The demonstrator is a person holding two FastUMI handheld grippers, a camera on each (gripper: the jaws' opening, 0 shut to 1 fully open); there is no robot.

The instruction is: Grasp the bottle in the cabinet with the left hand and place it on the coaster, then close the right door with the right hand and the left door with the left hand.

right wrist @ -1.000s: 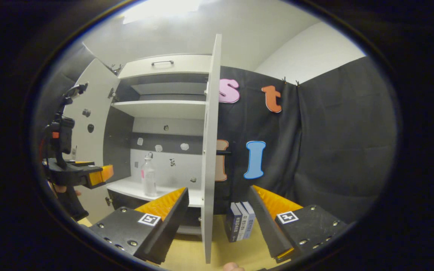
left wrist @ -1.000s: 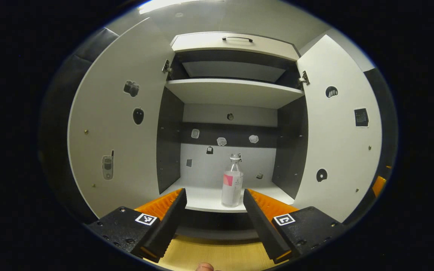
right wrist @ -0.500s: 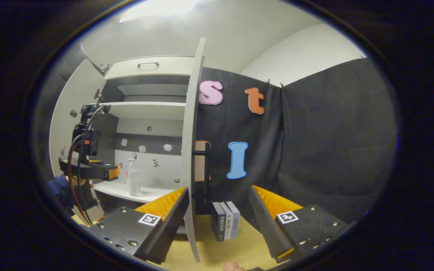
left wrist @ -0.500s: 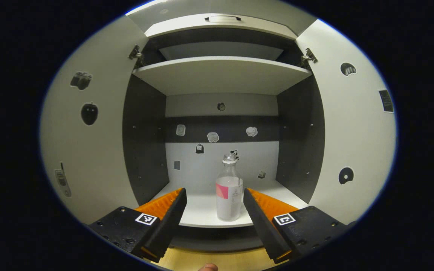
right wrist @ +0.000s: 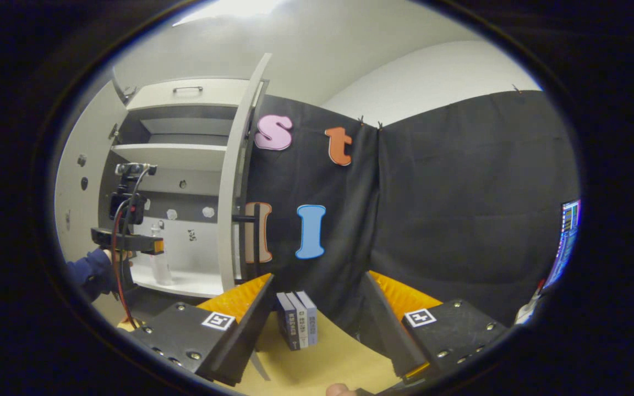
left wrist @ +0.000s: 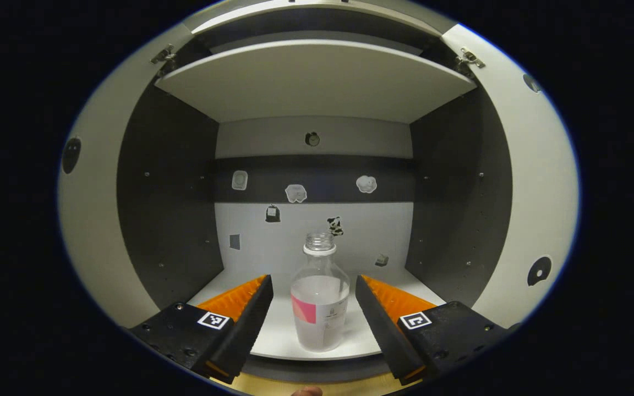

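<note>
In the left gripper view the left tool (left wrist: 311, 286) stands wide open, its two fingers either side of the clear bottle (left wrist: 320, 308) with a gap on each side, so neither presses on it. The bottle stands upright near the front edge of the lower shelf (left wrist: 278, 330) of the cabinet (left wrist: 317, 132), a pink patch on its label, its neck uncapped. Behind it the back panel carries several small stickers (left wrist: 295, 193), and an upper shelf (left wrist: 317, 82) spans overhead; the left door (left wrist: 88, 231) and right door (left wrist: 542, 181) hang open at the sides. In the right gripper view the right tool (right wrist: 317, 297) is also open and holds nothing, above the wooden surface (right wrist: 328, 357). Just beyond stand three books (right wrist: 298, 319) upright, side by side. Farther left a sleeve (right wrist: 91, 272) reaches toward the cabinet.
</note>
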